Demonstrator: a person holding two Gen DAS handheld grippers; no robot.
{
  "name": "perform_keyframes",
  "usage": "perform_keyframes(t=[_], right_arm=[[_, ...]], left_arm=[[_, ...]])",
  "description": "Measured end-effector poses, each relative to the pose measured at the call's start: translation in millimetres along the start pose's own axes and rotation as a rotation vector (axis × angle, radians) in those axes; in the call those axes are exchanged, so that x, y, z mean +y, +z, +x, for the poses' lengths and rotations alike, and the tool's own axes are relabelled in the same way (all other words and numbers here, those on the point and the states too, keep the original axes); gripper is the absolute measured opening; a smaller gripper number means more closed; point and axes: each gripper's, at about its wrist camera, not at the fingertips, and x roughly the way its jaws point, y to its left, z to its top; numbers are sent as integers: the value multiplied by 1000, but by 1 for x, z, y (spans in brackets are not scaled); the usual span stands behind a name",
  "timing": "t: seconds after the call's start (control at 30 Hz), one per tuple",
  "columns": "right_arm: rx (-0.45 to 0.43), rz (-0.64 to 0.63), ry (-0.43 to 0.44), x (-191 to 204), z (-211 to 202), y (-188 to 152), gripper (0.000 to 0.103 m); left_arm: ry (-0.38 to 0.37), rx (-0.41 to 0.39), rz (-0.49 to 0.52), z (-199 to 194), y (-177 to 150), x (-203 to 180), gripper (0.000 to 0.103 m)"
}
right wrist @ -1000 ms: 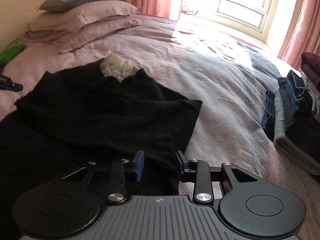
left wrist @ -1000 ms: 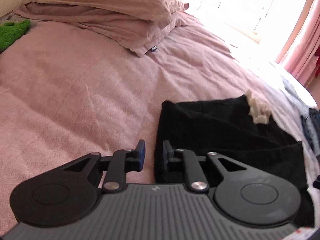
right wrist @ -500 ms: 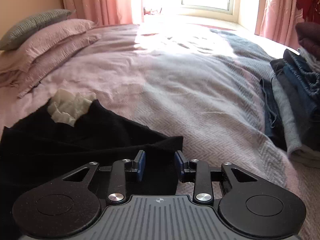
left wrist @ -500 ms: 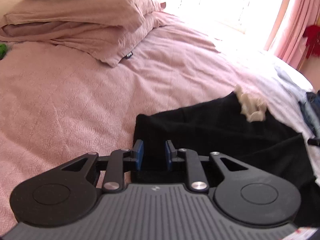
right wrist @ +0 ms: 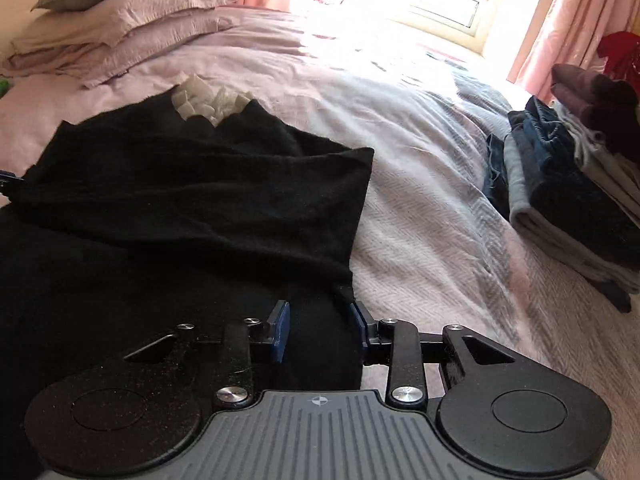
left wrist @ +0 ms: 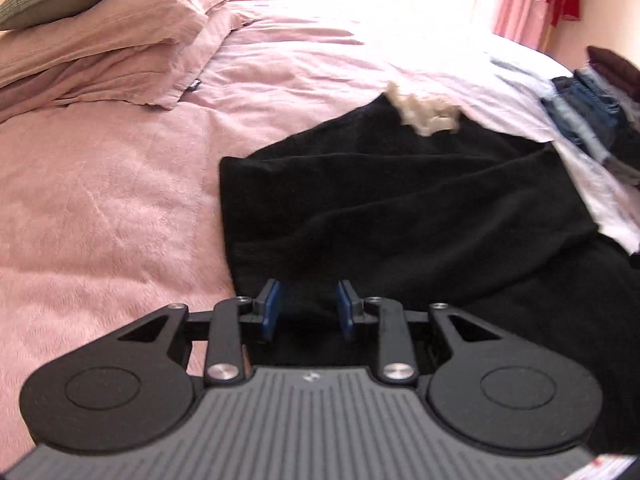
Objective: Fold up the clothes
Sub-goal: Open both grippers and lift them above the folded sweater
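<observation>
The pink pillows [left wrist: 112, 48] are stacked at the head of the bed [left wrist: 100, 200], well apart from the work. The black garment [left wrist: 400, 208] lies spread on the bed's near part, one layer already turned over another, with a pale lining patch [left wrist: 426, 114] showing at its far edge.

The left gripper [left wrist: 306, 306] hangs over the garment's near left corner. Its jaws have just been opening; they now stand apart with black cloth showing in the gap, and the pads [left wrist: 269, 308] do not seem to press on it, so it reads as released.

Farther right, the right gripper [right wrist: 320, 330] sits at the garment's near right edge, where the folded flap's corner comes down towards its right pad. Its jaws stand parted with black cloth under the gap; whether they pinch a layer I cannot tell.

A stack of folded clothes [right wrist: 580, 184] rests at the bed's right side.

To do the next fold well, each gripper should probably take both layers at its own corner, close firmly, then lift together and level so the edge stays straight. The knit looks soft and limp, so uneven lifting would likely skew the fold, and the flap could slide off.
</observation>
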Motion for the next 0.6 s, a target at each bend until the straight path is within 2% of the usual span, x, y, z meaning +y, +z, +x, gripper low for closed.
perform_keyframes(t=[0.07, 0.13, 0.2, 0.27, 0.33, 0.37, 0.43, 0.5, 0.53, 0.57, 0.6], right_arm=[[51, 20, 43, 14, -11, -21, 30], [137, 25, 26, 26, -18, -53, 30], [177, 72, 15, 26, -35, -88, 30], [251, 106, 33, 23, -54, -120, 30], [271, 85, 42, 24, -78, -145, 30], [314, 67, 42, 24, -85, -155, 31], [357, 93, 89, 15, -100, -168, 32], [416, 129, 123, 4, -110, -168, 32], [451, 137, 125, -1, -115, -164, 32], [444, 136, 131, -4, -123, -160, 32], [401, 125, 157, -9, -138, -151, 32]], left_arm=[[-46, 29, 6, -17, -17, -13, 28], [-68, 99, 4, -30, -44, -27, 32], [-42, 183, -16, -46, -83, -38, 32], [1, 187, -28, -74, -115, -46, 33], [18, 247, -47, -99, -139, -55, 33], [38, 276, -60, -111, -150, -60, 33], [109, 362, -78, -128, -166, -70, 36], [150, 420, -147, -147, -173, -79, 36], [165, 427, -175, -158, -172, -85, 36], [178, 420, -194, -172, -169, -95, 36], [187, 404, -202, -187, -163, -106, 36]])
